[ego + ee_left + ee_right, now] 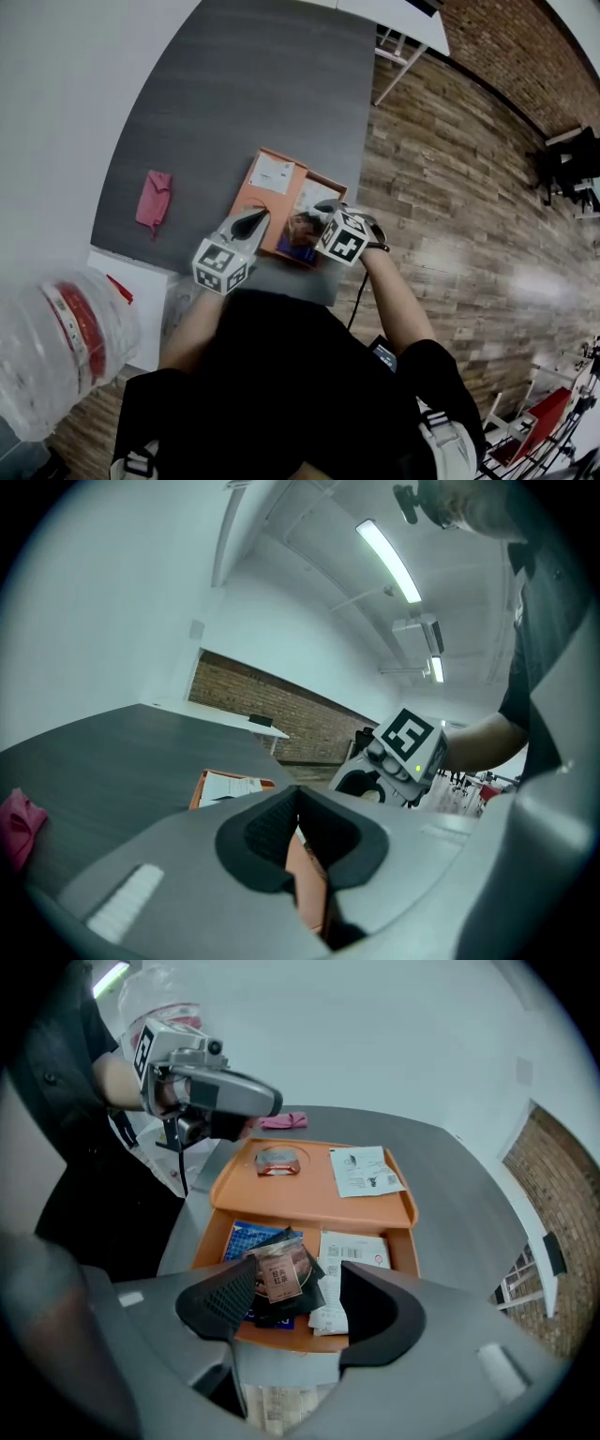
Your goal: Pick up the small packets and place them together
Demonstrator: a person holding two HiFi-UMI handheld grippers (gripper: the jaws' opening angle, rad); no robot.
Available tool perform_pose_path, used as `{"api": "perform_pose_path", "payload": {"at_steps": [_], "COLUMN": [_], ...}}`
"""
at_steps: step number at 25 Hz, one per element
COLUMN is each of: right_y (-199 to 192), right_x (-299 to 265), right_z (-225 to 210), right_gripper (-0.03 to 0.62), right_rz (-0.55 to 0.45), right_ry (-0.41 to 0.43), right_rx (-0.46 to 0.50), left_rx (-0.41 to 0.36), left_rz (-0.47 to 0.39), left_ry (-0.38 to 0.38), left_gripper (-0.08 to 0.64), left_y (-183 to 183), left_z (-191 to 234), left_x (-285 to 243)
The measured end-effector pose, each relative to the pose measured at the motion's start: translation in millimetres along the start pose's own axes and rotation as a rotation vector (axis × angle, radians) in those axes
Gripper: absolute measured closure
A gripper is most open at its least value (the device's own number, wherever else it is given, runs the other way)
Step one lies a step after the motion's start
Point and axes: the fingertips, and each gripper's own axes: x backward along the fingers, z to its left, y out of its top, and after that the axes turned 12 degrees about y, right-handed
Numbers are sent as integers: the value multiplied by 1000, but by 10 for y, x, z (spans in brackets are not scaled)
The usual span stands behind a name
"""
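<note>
An orange tray [251,201] in two sections lies at the near edge of the dark grey table. In its near section a dark packet with a brown label [279,1274] tops a small pile, with a blue packet [246,1238] and a white labelled one [354,1251] beside it. My right gripper [295,1288] points steeply down over this pile, open, its jaws either side of the dark packet. The far section holds a white packet [366,1171] and a small dark packet [277,1159]. My left gripper [298,803] hovers level at the tray's left side, its tips together; only an orange sliver shows behind them.
A pink cloth [153,199] lies on the table left of the tray. A clear plastic bottle with a red label [56,347] stands close at the lower left, next to a white box [141,300]. Wooden floor [450,187] runs along the table's right edge.
</note>
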Motion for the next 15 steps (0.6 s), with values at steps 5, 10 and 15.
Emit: {"api": "perform_pose_path", "payload": {"at_steps": [5, 10, 15], "right_y": [-141, -174, -213], "right_x": [-223, -389, -528], "right_z": [5, 23, 66], "right_gripper": [299, 287, 264], "right_rz": [96, 161, 236], "right_ry": [25, 72, 131], "right_rx": [46, 98, 142], "left_rx": [12, 26, 52], "left_rz": [5, 10, 16], "left_ry": [12, 38, 86], "left_gripper": [561, 561, 561], "left_y": [-28, -89, -154], "left_z": [21, 93, 227], "left_x": [6, 79, 171]}}
